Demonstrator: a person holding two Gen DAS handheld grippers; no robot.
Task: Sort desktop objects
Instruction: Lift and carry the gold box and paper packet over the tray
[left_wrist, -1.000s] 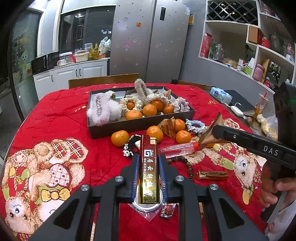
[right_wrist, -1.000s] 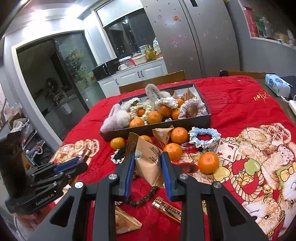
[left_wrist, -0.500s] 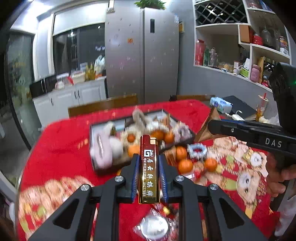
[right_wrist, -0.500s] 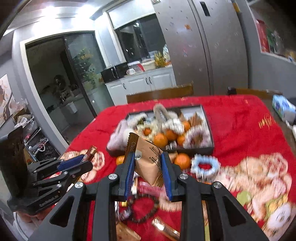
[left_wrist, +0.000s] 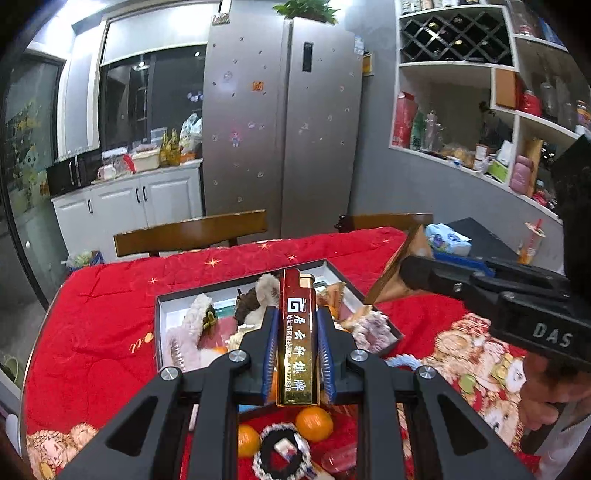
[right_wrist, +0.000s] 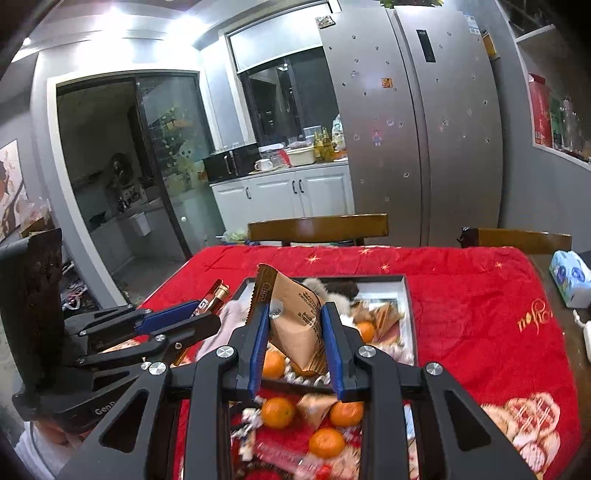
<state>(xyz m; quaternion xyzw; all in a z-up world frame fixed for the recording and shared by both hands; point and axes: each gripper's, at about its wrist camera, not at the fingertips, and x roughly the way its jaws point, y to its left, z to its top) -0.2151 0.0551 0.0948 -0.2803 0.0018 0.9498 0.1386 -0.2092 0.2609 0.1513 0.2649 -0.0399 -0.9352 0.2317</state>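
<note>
The left gripper (left_wrist: 297, 354) is clamping a lighter (left_wrist: 298, 332), the right gripper (right_wrist: 295, 347) a snack packet (right_wrist: 295, 321), both heading for the sorting tray (right_wrist: 408, 314)

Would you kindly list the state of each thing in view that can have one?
left gripper: shut on the lighter
lighter: upright, clamped, lifted off the table
right gripper: shut on the brown packet
brown packet: held up, tilted
tray: lidless, holding plush items and tangerines
fridge: doors shut
</note>
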